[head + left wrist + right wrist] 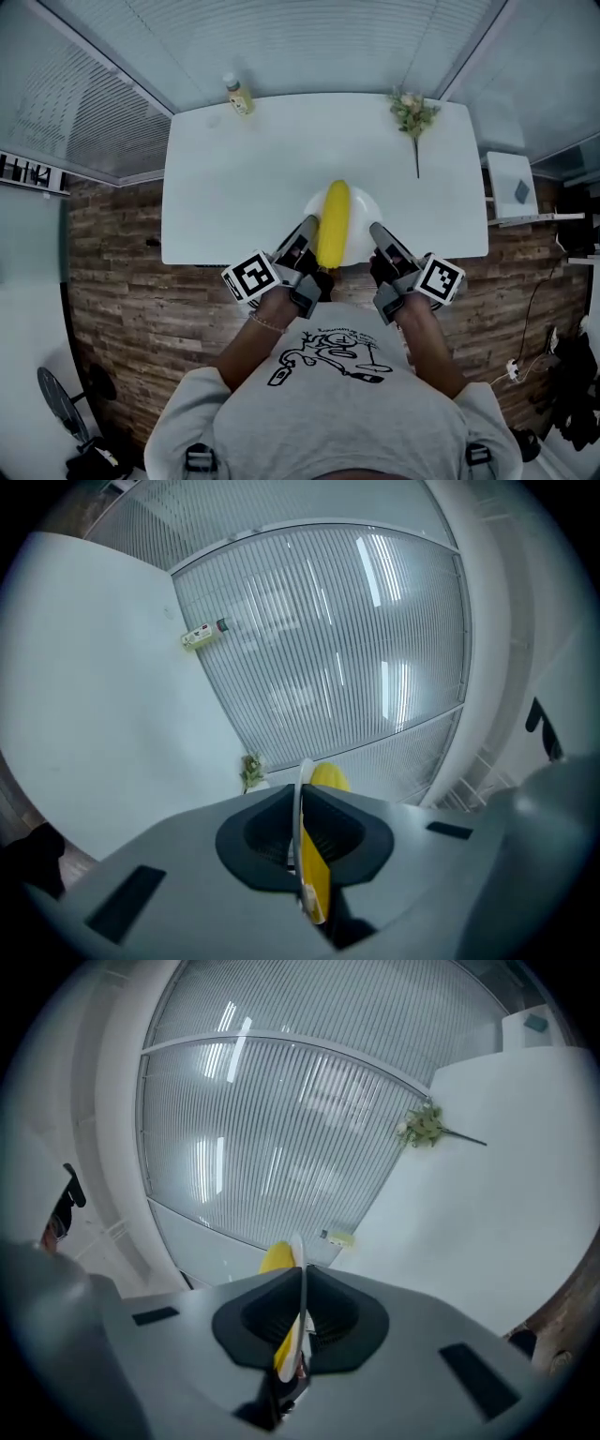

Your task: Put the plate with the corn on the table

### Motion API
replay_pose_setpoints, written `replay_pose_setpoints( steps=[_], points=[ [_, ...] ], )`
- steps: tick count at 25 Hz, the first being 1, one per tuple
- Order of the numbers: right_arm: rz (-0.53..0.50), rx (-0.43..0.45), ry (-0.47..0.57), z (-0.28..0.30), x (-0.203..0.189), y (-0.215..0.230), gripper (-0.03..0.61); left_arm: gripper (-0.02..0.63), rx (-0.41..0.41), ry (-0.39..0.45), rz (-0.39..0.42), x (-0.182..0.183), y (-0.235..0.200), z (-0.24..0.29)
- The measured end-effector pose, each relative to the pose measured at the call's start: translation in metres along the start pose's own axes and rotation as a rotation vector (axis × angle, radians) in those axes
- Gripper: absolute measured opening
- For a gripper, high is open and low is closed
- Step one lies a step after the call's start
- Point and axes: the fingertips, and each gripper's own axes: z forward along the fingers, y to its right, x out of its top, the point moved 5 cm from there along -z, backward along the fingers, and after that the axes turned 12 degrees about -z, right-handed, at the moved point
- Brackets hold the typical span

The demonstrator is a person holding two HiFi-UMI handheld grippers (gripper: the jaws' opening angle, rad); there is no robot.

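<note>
Left gripper (307,225): jaws clamped on plate (364,208) rim, left side, pointing far.
Right gripper (377,230): jaws clamped on rim, right side.
Forearms (433,337): stretched forward, side by side.

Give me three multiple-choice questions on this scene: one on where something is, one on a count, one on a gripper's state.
1. Where on the table does the bottle stand?
A. far left corner
B. near right corner
C. beside the plate

2. How much corn lies on the plate?
A. three cobs
B. one cob
C. two cobs

3. What is the left gripper doing?
A. hanging open
B. shut on the bottle
C. shut on the plate's rim

Answers:
1 A: the head view shows the bottle at the far left corner, well away from the plate.
2 B: a single yellow cob lies along the plate.
3 C: its jaws are closed on the thin white rim, as are those of the right gripper.
</note>
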Motion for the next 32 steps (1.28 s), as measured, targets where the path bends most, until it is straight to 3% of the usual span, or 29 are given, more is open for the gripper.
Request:
replay_pose_setpoints(
  steps=[5,12,26,32],
  points=[
    [0.01,-0.029,0.004,0.053,0.023,0.018,0.018,0.028,0.011,-0.028,0.003,0.052,-0.009,0.037],
    [0.001,-0.033,0.021,0.079,0.04,0.014,0.018,0.028,0.008,-0.048,0.005,0.077,-0.002,0.052],
    [-0.007,-0.022,0.0,0.079,0.042,0.004,0.018,0.028,0.019,-0.041,0.031,0.075,0.007,0.04],
    [0.026,-0.032,-0.021,0.074,0.082,0.056,0.018,0.028,0.052,-0.051,0.026,0.06,-0.005,0.101]
  ],
)
